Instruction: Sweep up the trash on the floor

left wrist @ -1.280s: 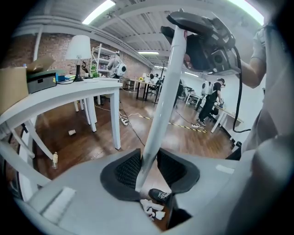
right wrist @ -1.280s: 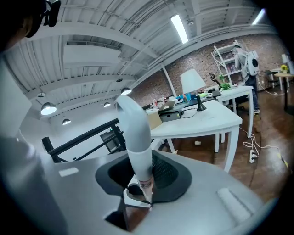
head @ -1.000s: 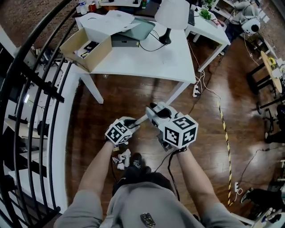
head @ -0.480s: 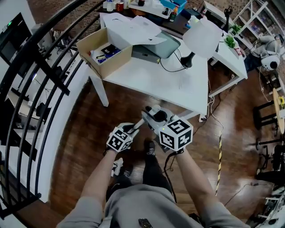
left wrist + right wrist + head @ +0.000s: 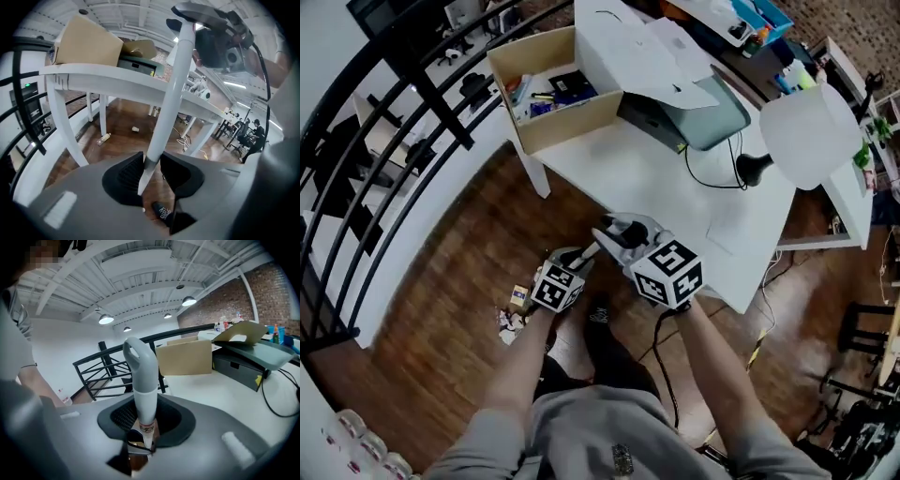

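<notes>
I hold a broom by its white shaft (image 5: 171, 101), which ends in a grey looped grip (image 5: 139, 364). My left gripper (image 5: 574, 260) (image 5: 151, 172) is shut on the shaft lower down. The right gripper (image 5: 617, 231) (image 5: 144, 420) is shut on it higher up, just under the grey grip. The broom's head is hidden below my hands. Crumpled white trash (image 5: 512, 318) and a small box-like scrap (image 5: 518, 297) lie on the wooden floor, left of the left gripper. Under the table lie a bottle (image 5: 104, 138) and a small cup (image 5: 135, 129).
A white table (image 5: 675, 178) stands right in front, bearing an open cardboard box (image 5: 558, 89), a grey printer (image 5: 694, 103) and a lamp (image 5: 811, 136). Black railing (image 5: 403, 122) runs along the left. My black shoe (image 5: 598, 314) is below the grippers. Cables (image 5: 764, 337) trail right.
The view has swung, so the table now sits closer and more to the right. Both grippers kept their hold on the broom. The floor trash now shows left of the left gripper instead of below it.
</notes>
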Demonstrator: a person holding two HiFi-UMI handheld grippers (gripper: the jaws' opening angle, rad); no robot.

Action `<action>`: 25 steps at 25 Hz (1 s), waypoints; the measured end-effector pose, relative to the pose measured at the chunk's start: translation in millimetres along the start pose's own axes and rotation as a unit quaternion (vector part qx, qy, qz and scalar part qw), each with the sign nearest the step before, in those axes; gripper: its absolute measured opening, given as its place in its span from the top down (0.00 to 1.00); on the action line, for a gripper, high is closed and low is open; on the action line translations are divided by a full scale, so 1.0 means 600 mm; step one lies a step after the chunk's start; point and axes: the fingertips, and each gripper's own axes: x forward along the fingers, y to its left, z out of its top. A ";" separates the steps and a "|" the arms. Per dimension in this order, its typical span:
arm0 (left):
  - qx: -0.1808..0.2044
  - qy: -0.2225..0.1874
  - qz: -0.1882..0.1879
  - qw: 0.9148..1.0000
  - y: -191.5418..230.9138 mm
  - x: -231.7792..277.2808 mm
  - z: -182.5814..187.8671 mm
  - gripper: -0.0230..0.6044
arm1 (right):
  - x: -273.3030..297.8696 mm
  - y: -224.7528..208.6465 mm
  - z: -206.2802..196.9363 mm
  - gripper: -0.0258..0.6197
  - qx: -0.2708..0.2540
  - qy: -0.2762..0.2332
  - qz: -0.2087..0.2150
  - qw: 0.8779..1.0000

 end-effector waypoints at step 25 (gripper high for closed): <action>-0.136 0.005 0.126 0.983 0.054 0.104 0.004 0.77 | -0.015 -0.133 -0.013 0.65 -0.041 0.003 0.001 0.999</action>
